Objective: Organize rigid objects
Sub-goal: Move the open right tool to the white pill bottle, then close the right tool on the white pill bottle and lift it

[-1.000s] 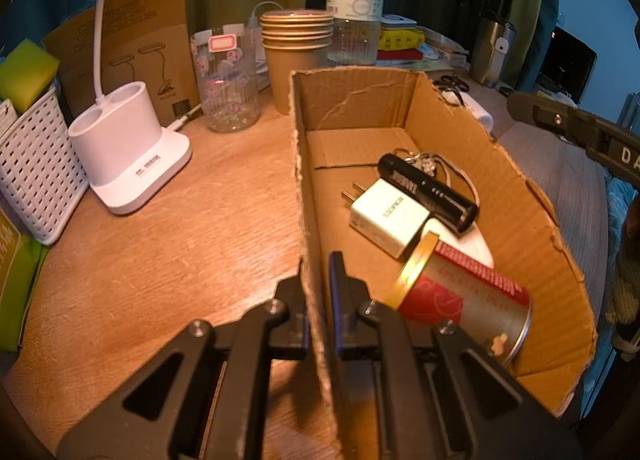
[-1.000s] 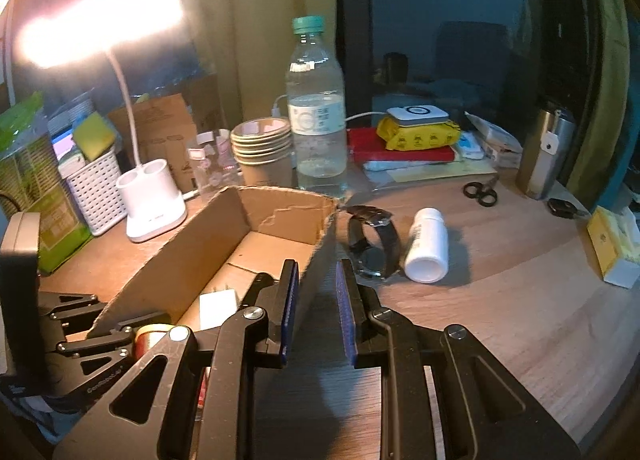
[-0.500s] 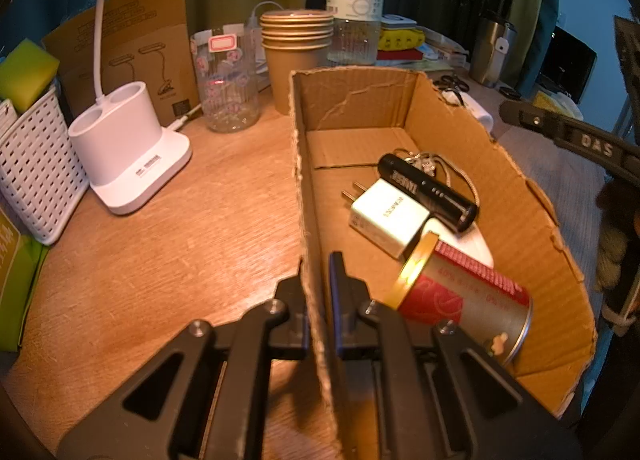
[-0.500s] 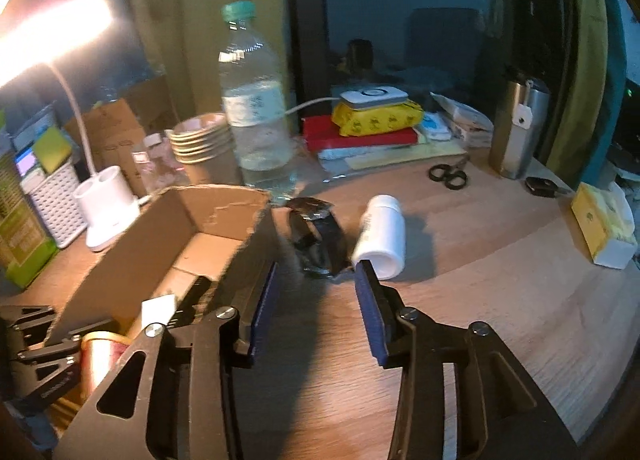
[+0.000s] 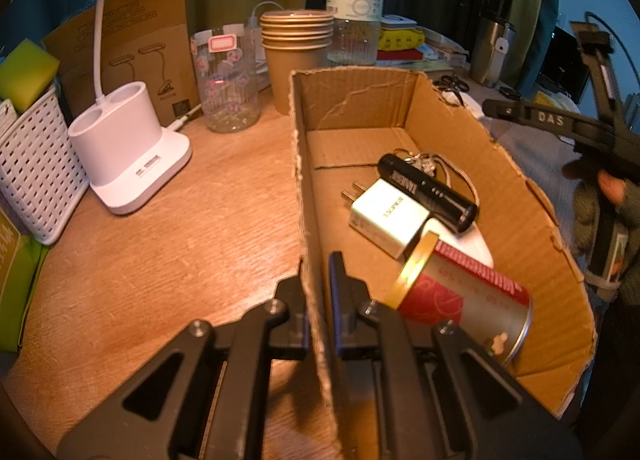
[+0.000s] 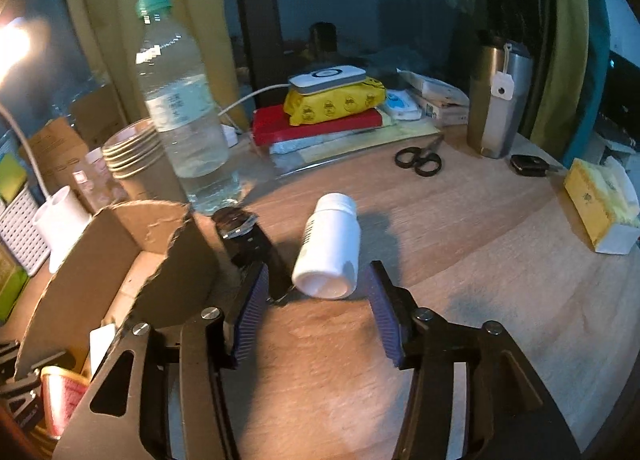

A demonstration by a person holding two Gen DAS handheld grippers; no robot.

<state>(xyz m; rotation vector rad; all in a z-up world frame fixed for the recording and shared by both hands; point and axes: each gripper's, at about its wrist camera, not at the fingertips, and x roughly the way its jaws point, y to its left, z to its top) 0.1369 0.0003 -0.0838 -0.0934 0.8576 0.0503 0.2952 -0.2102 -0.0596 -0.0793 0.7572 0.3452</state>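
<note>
a cardboard box (image 5: 516, 196) sits on a wooden desk (image 5: 180, 244) and serves as the collecting place. inside the box lie a red tin with a gold lid (image 5: 464, 300), a white plug adapter (image 5: 386, 216), a black cylinder (image 5: 428, 190) and what looks like a bunch of keys (image 5: 420, 162) behind it. the left gripper (image 5: 318, 276) is clenched on the box's left wall, one finger inside and one outside, steadying it. just outside the box's right wall, a black wristwatch (image 6: 244, 236) and a white pill bottle (image 6: 330, 244) on its side remain on the desk. the right gripper (image 6: 316, 304) is spread wide, its fingers on either side of the bottle's base, not touching it. judging by this, the task is well underway: four things are in, and at least the bottle and watch are left.
</note>
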